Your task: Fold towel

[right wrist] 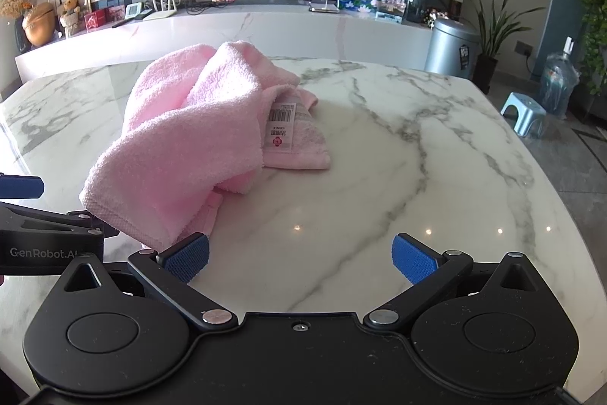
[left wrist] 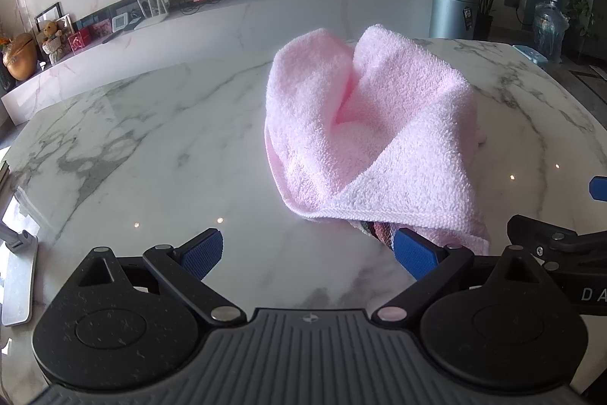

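Ahead of left hand-held gripper (left wrist: 307, 253), slightly right: pink towel (left wrist: 375, 128) crumpled in loose heap on marble tabletop (left wrist: 151, 139). Jaws spread wide, nothing between; right blue pad (left wrist: 415, 255) just beside towel's near hem. Ahead-left of right hand-held gripper (right wrist: 299, 259): same towel (right wrist: 182, 147), white barcode label (right wrist: 282, 128) facing up on flat corner. Jaws likewise wide apart, empty; left pad (right wrist: 187, 259) close to towel edge, contact unclear.

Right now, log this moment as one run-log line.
phase: pre-grasp | pink towel: crumpled heap on marble table | left gripper: open, empty | right gripper: open, empty | fold: not started
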Demonstrator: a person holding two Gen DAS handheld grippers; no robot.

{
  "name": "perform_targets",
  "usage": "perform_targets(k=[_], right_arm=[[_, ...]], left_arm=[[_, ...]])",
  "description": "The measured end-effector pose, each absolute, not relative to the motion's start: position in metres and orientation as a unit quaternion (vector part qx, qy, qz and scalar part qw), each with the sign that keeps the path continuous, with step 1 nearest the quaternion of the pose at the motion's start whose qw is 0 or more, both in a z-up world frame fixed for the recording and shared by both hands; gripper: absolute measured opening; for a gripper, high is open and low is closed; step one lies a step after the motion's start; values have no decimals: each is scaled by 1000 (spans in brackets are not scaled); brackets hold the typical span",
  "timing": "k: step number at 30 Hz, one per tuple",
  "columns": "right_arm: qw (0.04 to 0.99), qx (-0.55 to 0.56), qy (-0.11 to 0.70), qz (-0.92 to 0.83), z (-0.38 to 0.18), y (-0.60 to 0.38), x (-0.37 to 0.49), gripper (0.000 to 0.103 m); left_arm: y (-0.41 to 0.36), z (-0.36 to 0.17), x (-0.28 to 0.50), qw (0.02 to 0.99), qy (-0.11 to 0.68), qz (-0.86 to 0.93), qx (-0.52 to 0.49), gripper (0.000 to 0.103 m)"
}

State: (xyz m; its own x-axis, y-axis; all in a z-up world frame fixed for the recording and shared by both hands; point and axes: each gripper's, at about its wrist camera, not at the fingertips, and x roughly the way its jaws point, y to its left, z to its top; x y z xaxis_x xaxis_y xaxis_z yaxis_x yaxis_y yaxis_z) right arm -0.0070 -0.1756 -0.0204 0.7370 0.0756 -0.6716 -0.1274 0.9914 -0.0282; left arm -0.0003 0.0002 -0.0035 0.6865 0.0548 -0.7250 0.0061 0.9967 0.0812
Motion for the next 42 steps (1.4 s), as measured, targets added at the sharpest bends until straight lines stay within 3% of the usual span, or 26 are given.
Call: perform_targets(k=[42], right_arm=[[921, -43, 381, 61, -27, -173, 6, 103]], left_arm=[[2, -8, 5, 909, 417, 6, 28, 98]])
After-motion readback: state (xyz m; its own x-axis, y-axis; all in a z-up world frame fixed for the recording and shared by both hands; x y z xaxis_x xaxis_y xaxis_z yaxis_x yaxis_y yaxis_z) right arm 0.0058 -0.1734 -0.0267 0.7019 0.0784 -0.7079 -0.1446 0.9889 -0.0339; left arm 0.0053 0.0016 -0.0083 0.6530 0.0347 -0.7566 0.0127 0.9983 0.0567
